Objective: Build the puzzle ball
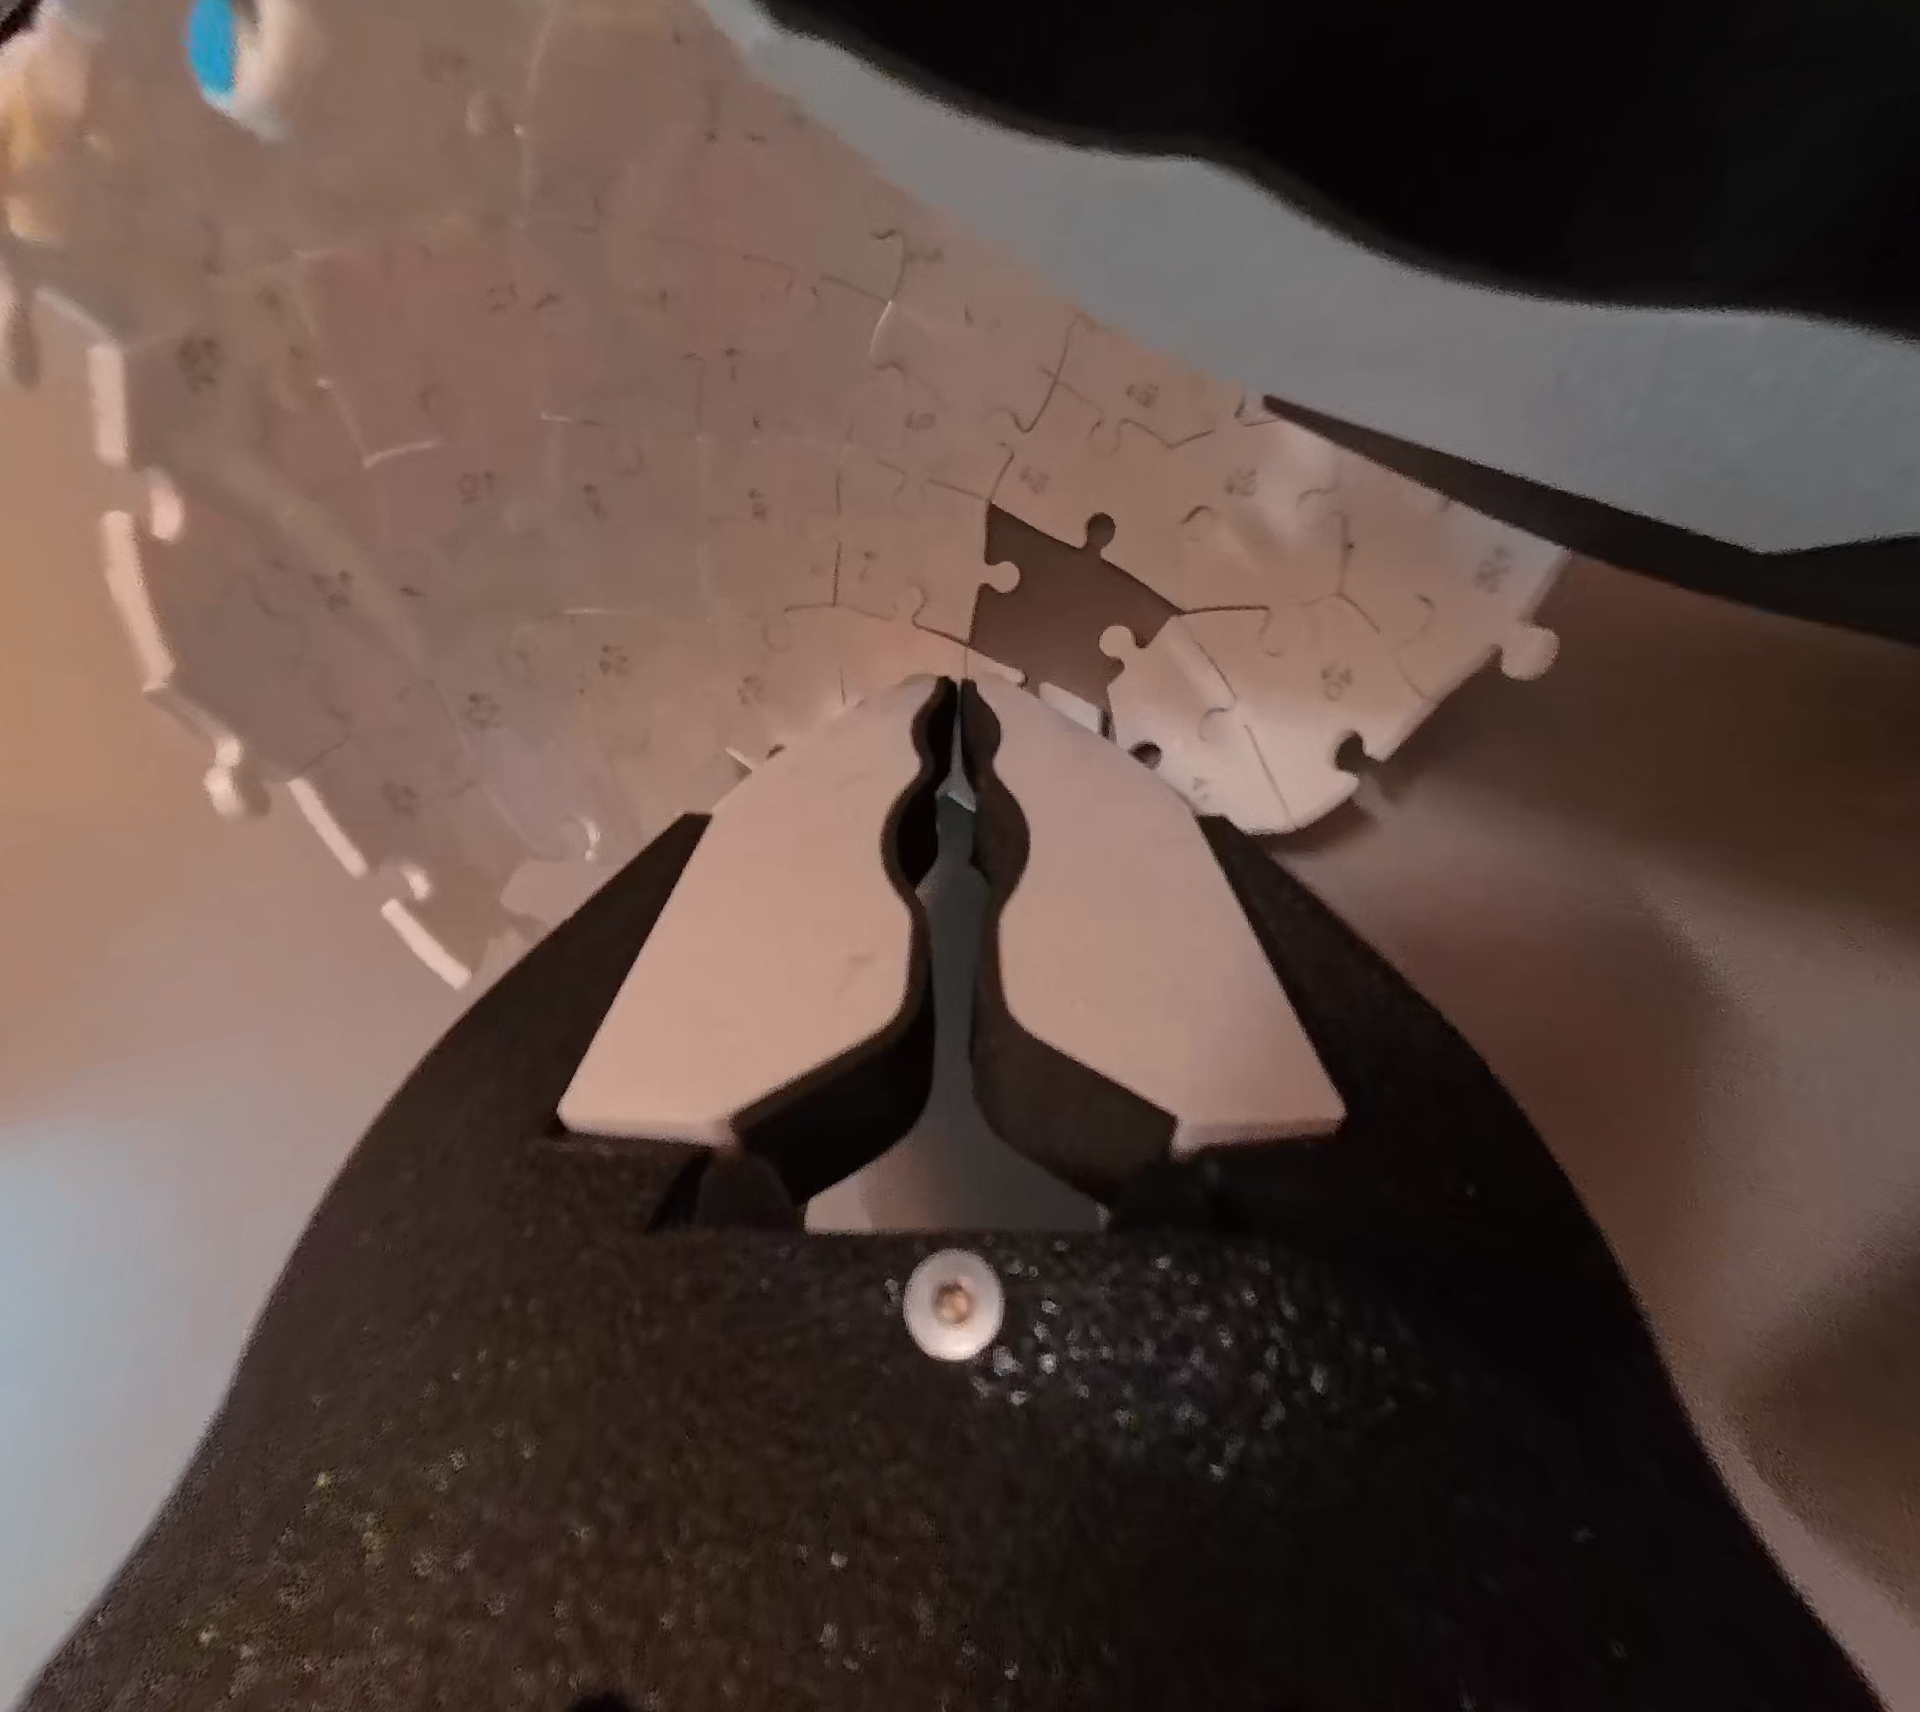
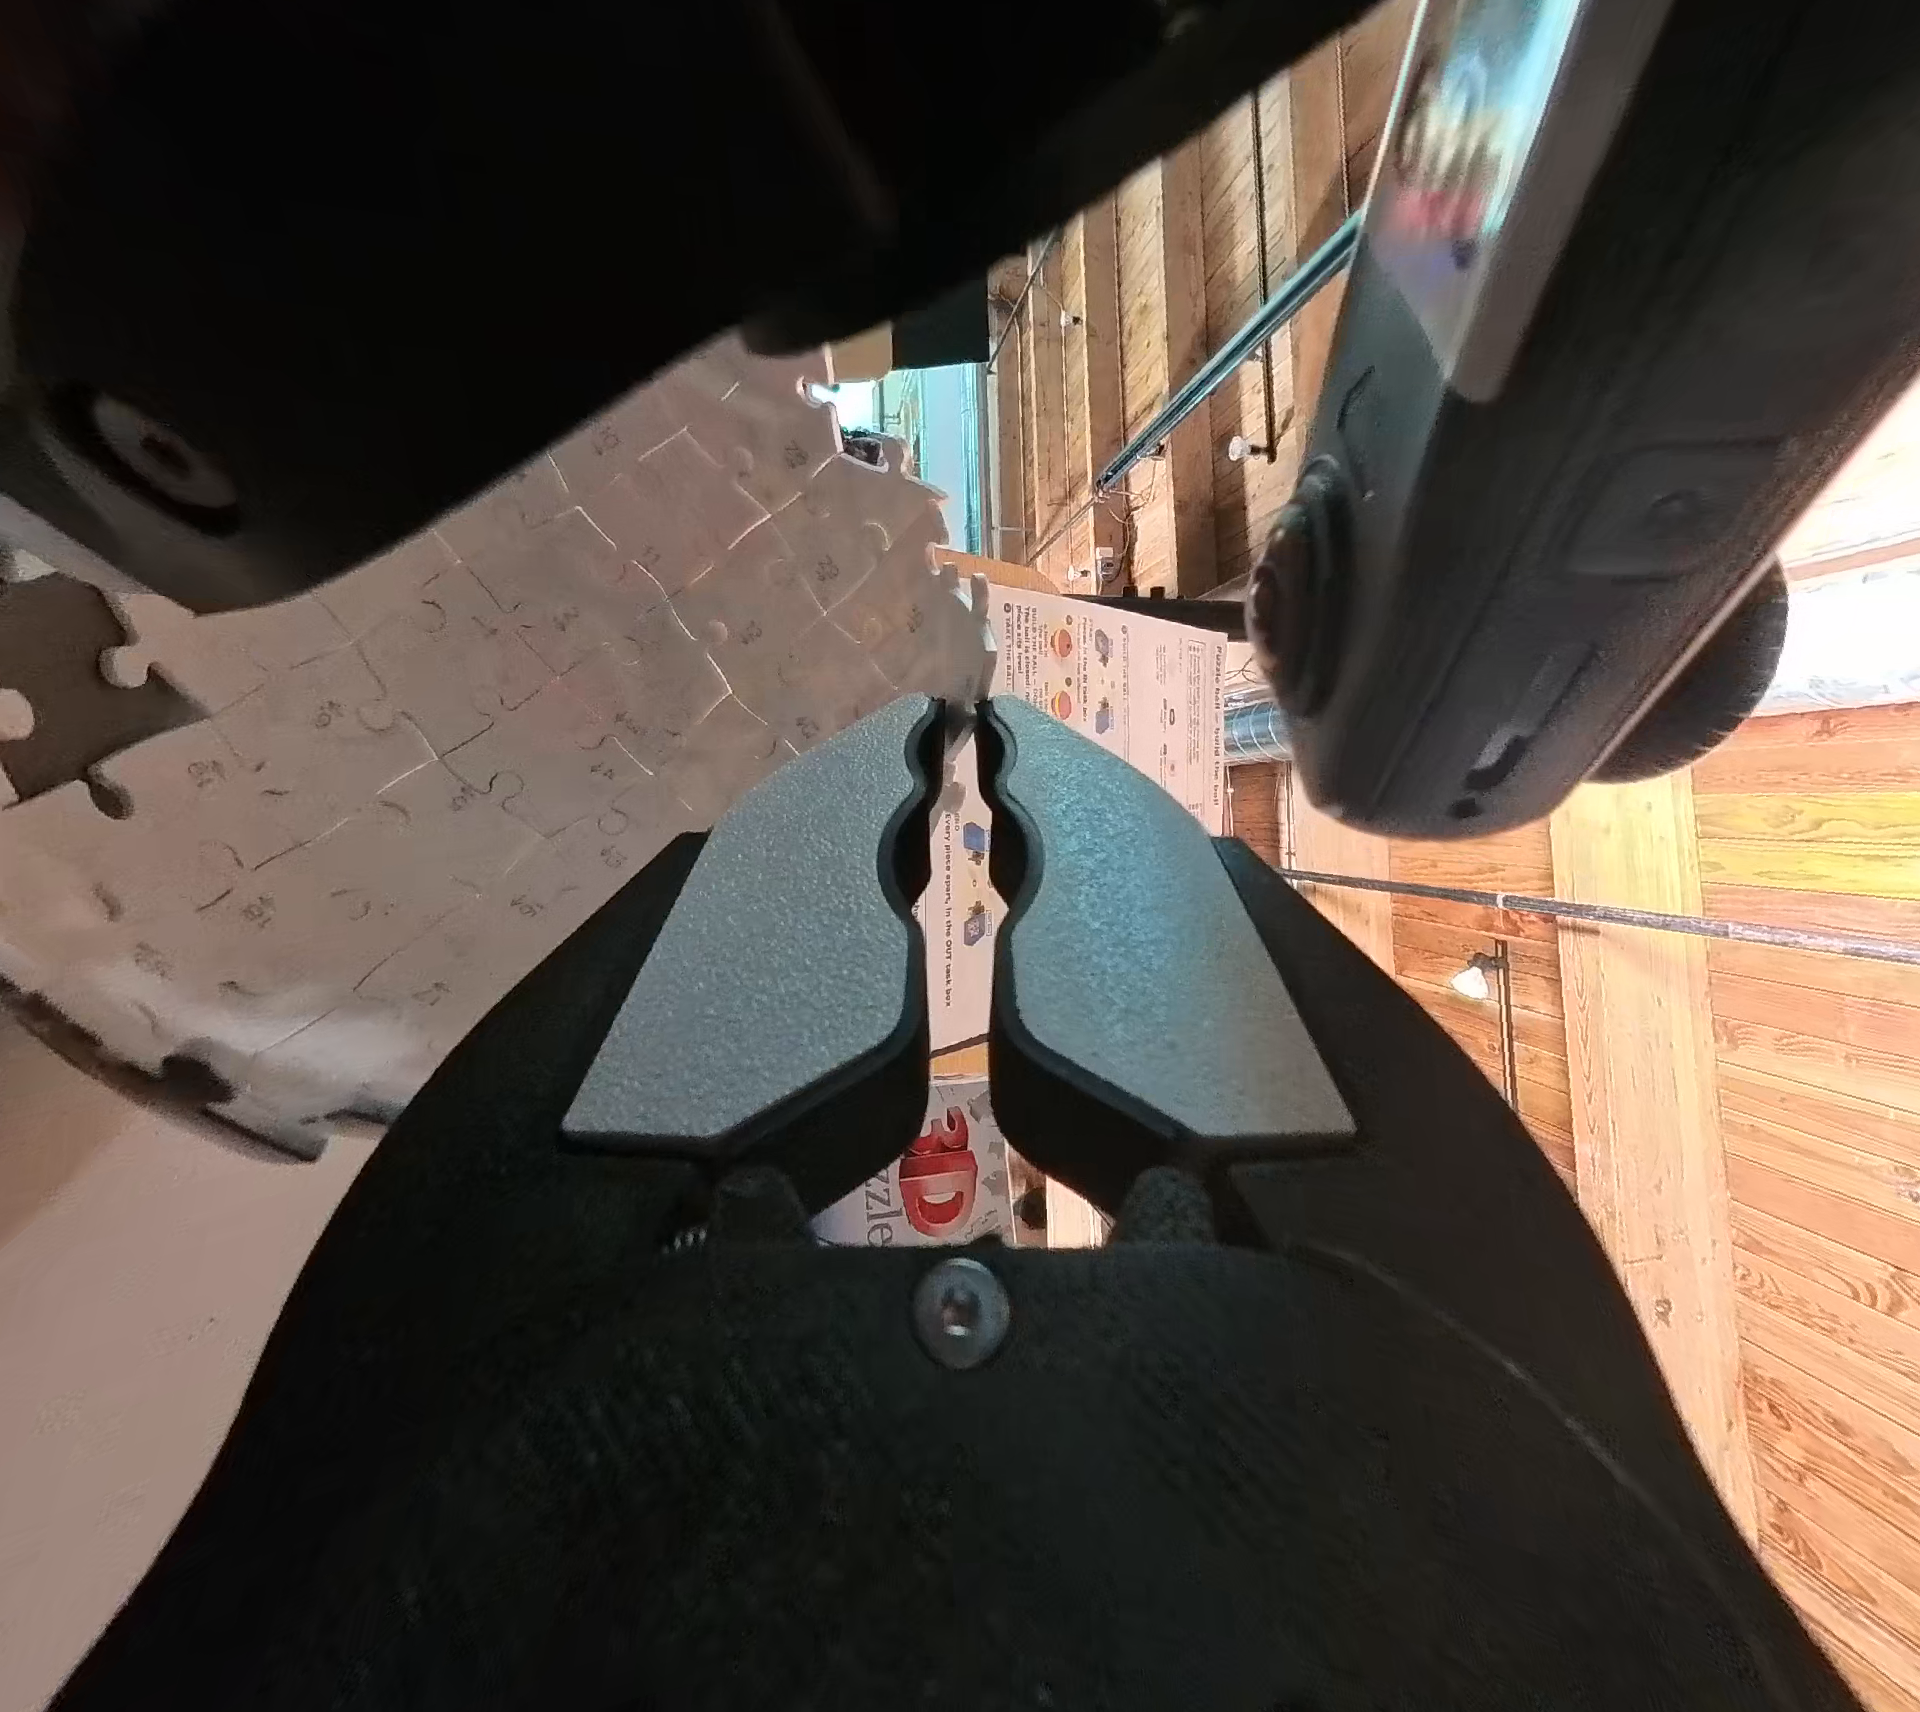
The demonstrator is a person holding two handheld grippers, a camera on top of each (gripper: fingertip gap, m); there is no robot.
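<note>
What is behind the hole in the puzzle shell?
Through the hole in the shell, only a dark brownish surface shows, too blurred to identify. The left claw covers the hole's lower edge.

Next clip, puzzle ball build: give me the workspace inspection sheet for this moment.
Surface: none clearly visible; views blurred.
Job's things: puzzle shell, curved, partly assembled, white inner side showing; one-piece gap; edges unfinished.
Clutter: instruction sheet behind the fingers.
Grippers: left gripper shut on the shell by the gap; right gripper shut on the shell's edge.
Cables: nothing seen.
Surroundings: wooden planking; camera unit close by.
</note>
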